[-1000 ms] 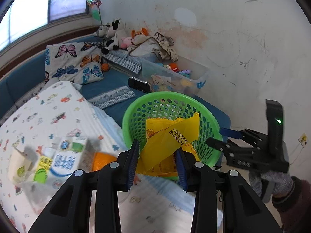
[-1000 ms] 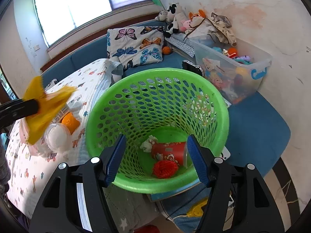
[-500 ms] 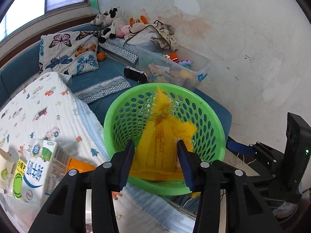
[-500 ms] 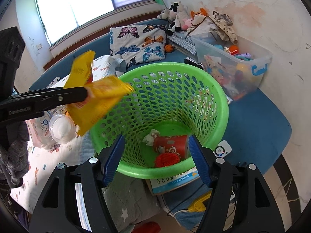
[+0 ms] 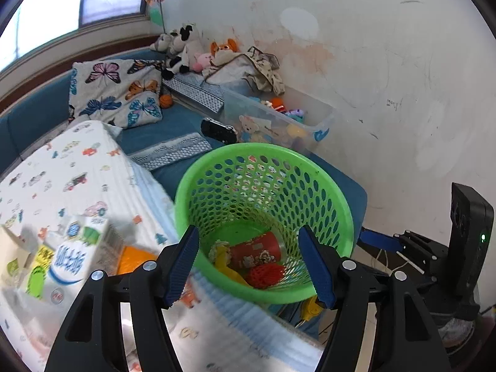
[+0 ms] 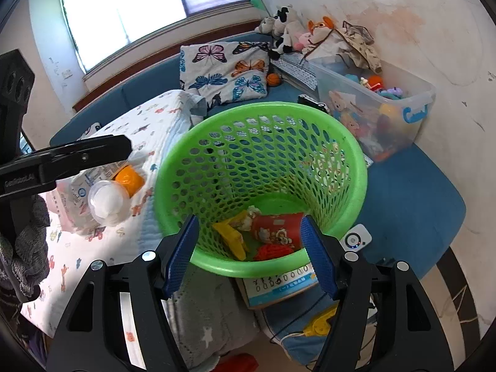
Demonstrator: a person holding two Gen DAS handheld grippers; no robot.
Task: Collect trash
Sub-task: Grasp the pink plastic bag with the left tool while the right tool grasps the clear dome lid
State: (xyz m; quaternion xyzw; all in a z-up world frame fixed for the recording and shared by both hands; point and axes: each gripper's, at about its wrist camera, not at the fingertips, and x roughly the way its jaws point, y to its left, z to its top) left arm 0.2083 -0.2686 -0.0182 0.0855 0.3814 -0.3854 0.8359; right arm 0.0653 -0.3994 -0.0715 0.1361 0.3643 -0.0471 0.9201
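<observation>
A green perforated basket (image 5: 310, 170) (image 6: 356, 167) stands beside the bed. Inside lie a yellow wrapper (image 5: 226, 263) (image 6: 231, 237), a red can (image 5: 259, 249) (image 6: 277, 226) and a red mesh ball (image 5: 265, 274) (image 6: 274, 251). My left gripper (image 5: 252, 262) is open and empty just above the basket's near rim; it also shows in the right wrist view (image 6: 77, 155). My right gripper (image 6: 249, 249) is open and empty over the basket's near rim. On the bed lie a milk carton (image 5: 71, 254), an orange piece (image 6: 128, 178) and a clear plastic cup (image 6: 107, 198).
The bed has a cartoon-print quilt (image 5: 77, 179). A butterfly pillow (image 6: 226, 71), soft toys (image 6: 288, 34) and a clear toy bin (image 6: 372, 105) sit on the blue bench. A booklet (image 6: 279, 285) and a yellow object (image 6: 319, 322) lie on the floor under the basket.
My left gripper has opened and let go of the yellow wrapper, which has dropped into the green basket. The right gripper has stayed over the basket.
</observation>
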